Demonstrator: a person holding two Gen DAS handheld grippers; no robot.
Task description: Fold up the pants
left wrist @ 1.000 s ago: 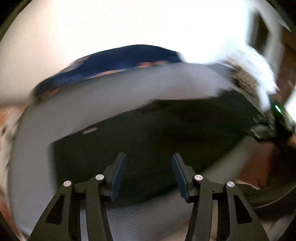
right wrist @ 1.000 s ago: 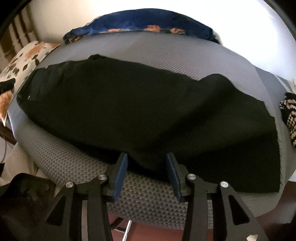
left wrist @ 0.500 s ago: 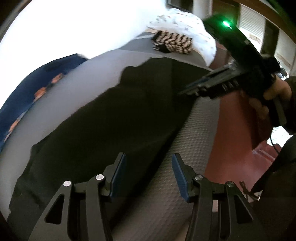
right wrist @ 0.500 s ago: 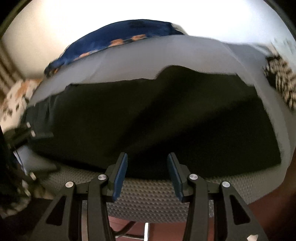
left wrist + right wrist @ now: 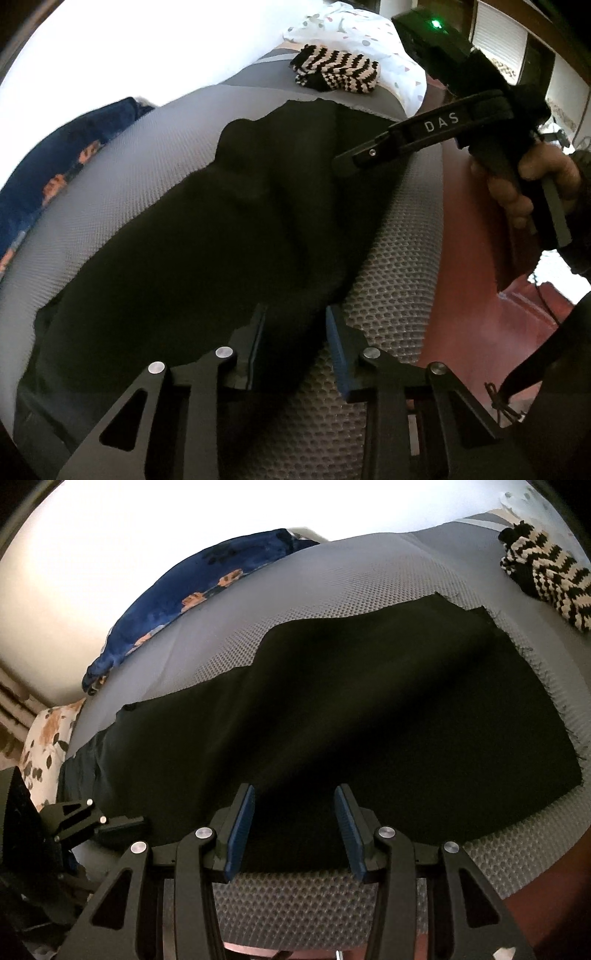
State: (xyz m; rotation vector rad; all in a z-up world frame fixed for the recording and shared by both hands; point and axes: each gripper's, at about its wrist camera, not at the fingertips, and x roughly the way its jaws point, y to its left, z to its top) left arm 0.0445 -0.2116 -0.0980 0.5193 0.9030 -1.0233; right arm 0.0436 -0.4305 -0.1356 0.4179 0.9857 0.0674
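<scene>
Black fabric pants [image 5: 332, 716], laid lengthwise and flat on the grey mesh-covered bed [image 5: 332, 590], with further folding judged outstanding; left tool [image 5: 295, 343], jaws lately narrowed, straddling the near hem without visible pinch; right tool [image 5: 291, 827], part-open, set over the near edge, nothing grasped.

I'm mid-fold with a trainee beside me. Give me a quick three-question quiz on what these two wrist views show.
1. True or false: the pants lie on a wooden table.
2. In the right wrist view, what lies past the pants' far right corner? A. striped knit cloth B. shoe C. book
3. Is the right gripper open or shut?
Key: 1 false, they lie on a grey mesh mattress. 2 A. 3 open, with its fingers either side of the pants' near edge.
</scene>
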